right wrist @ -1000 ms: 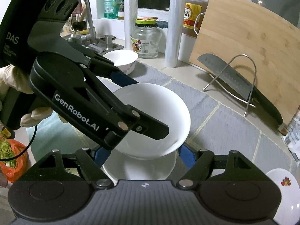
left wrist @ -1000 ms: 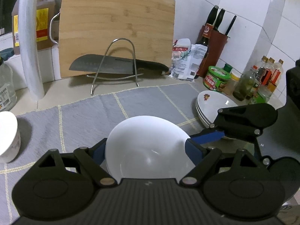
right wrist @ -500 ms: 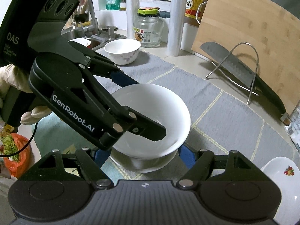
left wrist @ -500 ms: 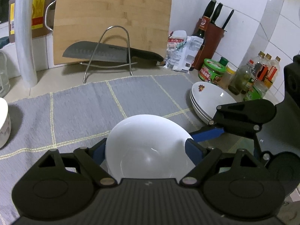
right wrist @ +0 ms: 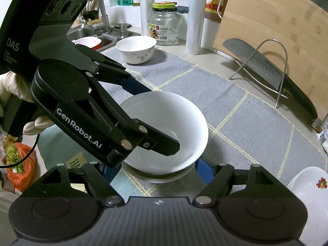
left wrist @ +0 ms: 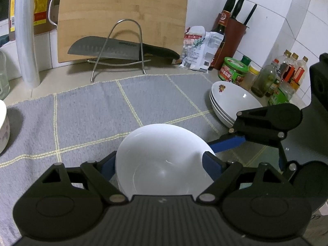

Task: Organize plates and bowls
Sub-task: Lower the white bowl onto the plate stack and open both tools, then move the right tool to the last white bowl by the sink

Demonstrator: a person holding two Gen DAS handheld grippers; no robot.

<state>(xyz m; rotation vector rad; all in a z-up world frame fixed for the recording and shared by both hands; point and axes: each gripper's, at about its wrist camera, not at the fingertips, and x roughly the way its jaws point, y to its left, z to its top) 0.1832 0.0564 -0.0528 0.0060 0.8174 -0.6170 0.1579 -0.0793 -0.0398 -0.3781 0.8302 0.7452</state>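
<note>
Between the blue fingers (left wrist: pixel 212 165) of the left gripper (left wrist: pixel 162 164) sits the white bowl (left wrist: pixel 164 160), clamped on both sides. Directly underneath, the right gripper (right wrist: pixel 155 170) pinches a second bowl (right wrist: pixel 160 176), above the grey mat (left wrist: pixel 102 110).

Both wrist views look steeply down from close above the grey mat (left wrist: pixel 86 112), the left toward the counter's back-right corner, the right toward its back-left; both share the white bowl (left wrist: pixel 162 155) and cutting board (right wrist: pixel 272 32)
</note>
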